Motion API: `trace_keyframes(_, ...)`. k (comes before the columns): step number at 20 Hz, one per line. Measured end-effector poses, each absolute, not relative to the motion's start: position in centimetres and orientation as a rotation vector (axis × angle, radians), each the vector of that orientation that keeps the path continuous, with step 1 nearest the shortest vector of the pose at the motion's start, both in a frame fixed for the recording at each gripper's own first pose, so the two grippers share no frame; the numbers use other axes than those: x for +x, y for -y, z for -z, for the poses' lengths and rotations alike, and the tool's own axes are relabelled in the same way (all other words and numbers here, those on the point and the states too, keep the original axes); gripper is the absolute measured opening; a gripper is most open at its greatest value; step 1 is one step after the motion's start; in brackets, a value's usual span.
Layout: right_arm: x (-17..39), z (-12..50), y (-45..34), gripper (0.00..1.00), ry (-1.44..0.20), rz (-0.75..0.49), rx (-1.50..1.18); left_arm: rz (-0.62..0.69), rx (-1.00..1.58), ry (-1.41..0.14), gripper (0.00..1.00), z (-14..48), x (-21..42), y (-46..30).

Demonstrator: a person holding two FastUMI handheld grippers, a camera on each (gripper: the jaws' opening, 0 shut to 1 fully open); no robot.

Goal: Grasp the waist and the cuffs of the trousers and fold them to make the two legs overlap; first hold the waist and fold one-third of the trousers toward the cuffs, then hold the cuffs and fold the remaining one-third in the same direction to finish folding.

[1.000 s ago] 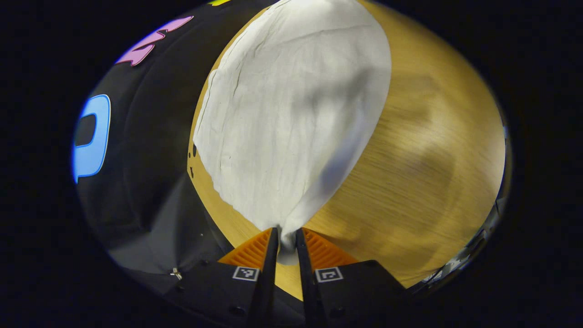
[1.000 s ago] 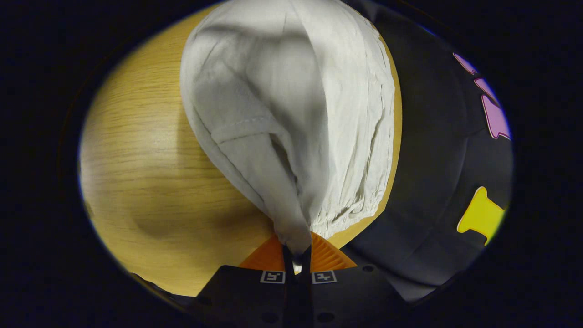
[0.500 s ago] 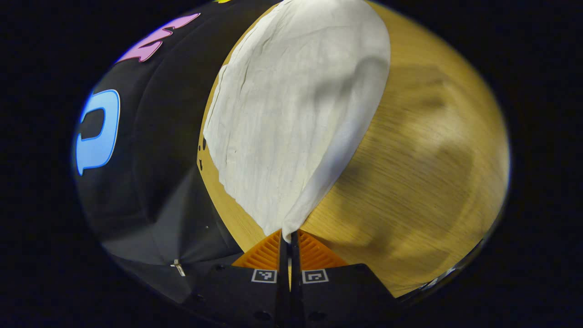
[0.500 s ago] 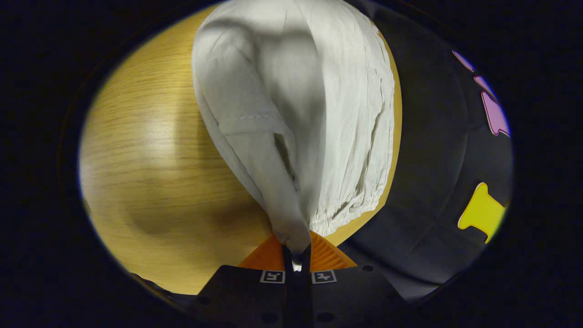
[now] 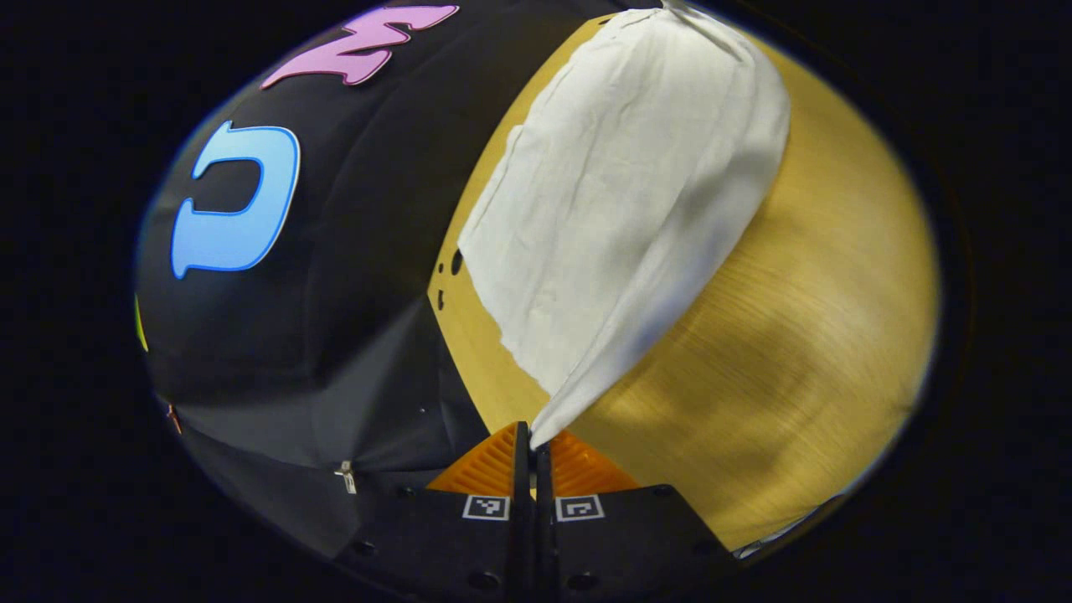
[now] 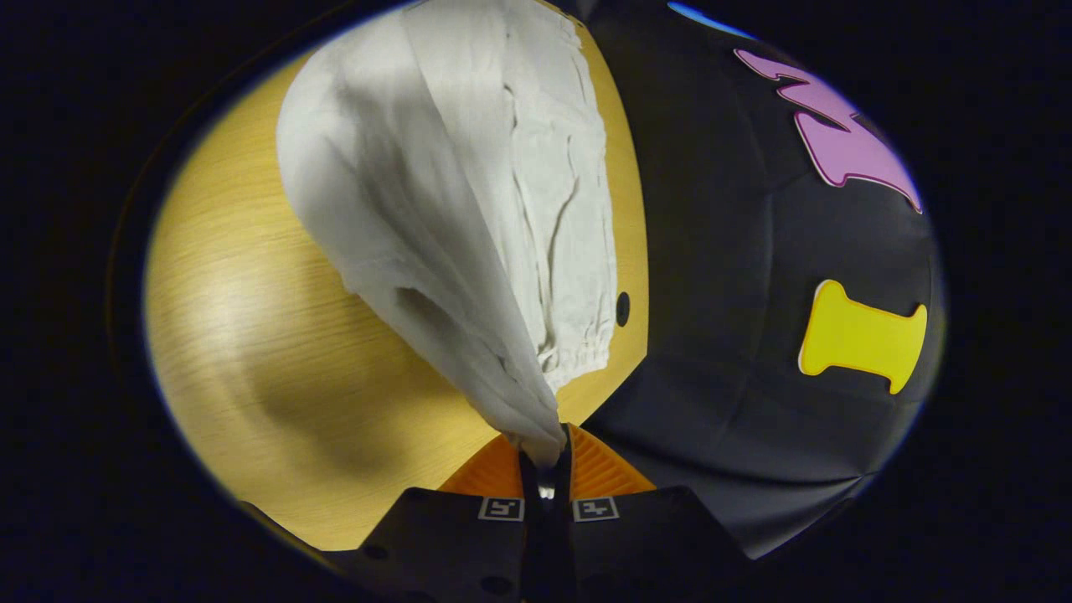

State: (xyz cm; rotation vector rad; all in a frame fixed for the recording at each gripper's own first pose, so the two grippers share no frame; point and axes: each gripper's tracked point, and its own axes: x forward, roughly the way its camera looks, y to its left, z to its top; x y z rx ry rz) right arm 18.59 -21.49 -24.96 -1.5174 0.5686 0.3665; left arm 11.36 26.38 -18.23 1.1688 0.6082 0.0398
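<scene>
The trousers (image 5: 620, 193) are matt, creased white cloth; the table (image 6: 251, 335) is smooth, faintly glossy wood.

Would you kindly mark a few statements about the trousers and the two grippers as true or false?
1. The left gripper is shut on the trousers. True.
2. The right gripper hangs open above the cloth. False: it pinches the trousers.
3. The trousers are dark blue. False: they are white.
4. The trousers lie on a wooden table. True.
5. A gathered hem shows in the right gripper view. True.
</scene>
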Motion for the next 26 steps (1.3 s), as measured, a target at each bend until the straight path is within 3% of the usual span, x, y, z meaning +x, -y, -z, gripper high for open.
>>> trace_keyframes(12, 28.0, 17.8, 20.2, 0.06, -0.442, -0.152, -1.428, -0.053, 1.256, -0.447, 0.06, 7.8, 24.7, -28.2)
trace_keyframes(18, 35.1, 18.9, 19.2, 0.06, -0.445, -0.08, -1.353, -0.13, 1.153, -0.571, 0.06, 11.9, 32.1, -30.0)
trace_keyframes(22, 36.8, 25.2, 20.2, 0.06, -0.623, -0.071, -1.312, -0.072, 1.233, -0.682, 0.05, 17.2, 35.3, -29.0)
trace_keyframes(26, 37.5, 25.6, 22.9, 0.1, -0.759, -0.084, -1.157, -0.062, 1.176, -0.705, 0.06, 19.5, 35.7, -28.9)
